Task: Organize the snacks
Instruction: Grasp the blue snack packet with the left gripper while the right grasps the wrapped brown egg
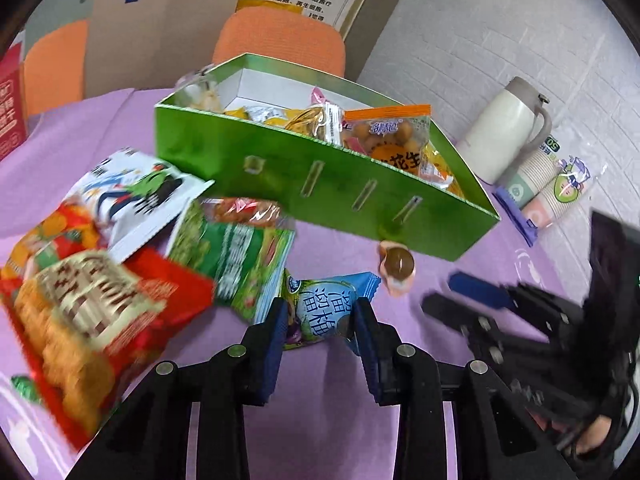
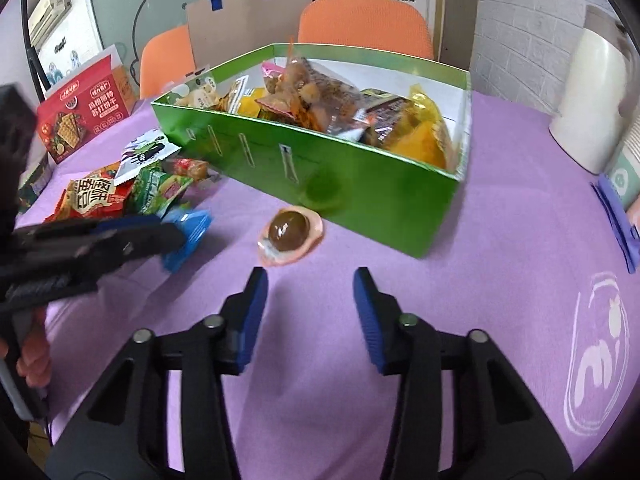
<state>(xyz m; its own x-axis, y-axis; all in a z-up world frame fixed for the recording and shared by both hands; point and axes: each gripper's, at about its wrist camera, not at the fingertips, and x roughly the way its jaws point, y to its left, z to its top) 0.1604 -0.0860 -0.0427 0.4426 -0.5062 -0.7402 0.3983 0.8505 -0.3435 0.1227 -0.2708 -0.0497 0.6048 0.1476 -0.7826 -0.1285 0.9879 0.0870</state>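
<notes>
1. A glossy green cardboard box (image 1: 320, 184) with white inner walls and slot-shaped cutouts along its long side sits on the soft purple tablecloth (image 2: 500, 240); it is heaped with crinkly foil and clear plastic snack packets, among them an orange-topped clear bag of round peanuts (image 1: 394, 136).
2. A loose pile of snacks lies beside the box's left end: a shiny red bag printed with fried pieces (image 1: 92, 328), a white sachet with a green cartoon figure (image 1: 136, 196) and a green packet (image 1: 236, 260), overlapping one another.
3. The light-blue pillow-shaped plum packet with serrated ends (image 1: 320, 308) lies on the cloth at the near edge of the pile.
4. The left gripper (image 1: 320, 316) reaches forward and low, its ribbed blue pads closed against both sides of the plum packet.
5. A round brown candy in a clear-and-pink wrapper (image 2: 290, 232) rests on the cloth just in front of the box.
6. The right gripper (image 2: 310, 280) hovers over bare cloth just short of that candy, fingers spread apart and holding nothing.
7. A smooth cream thermos jug (image 1: 508, 128) stands by the white brick wall, beside sleeved paper cups (image 1: 536, 184).
</notes>
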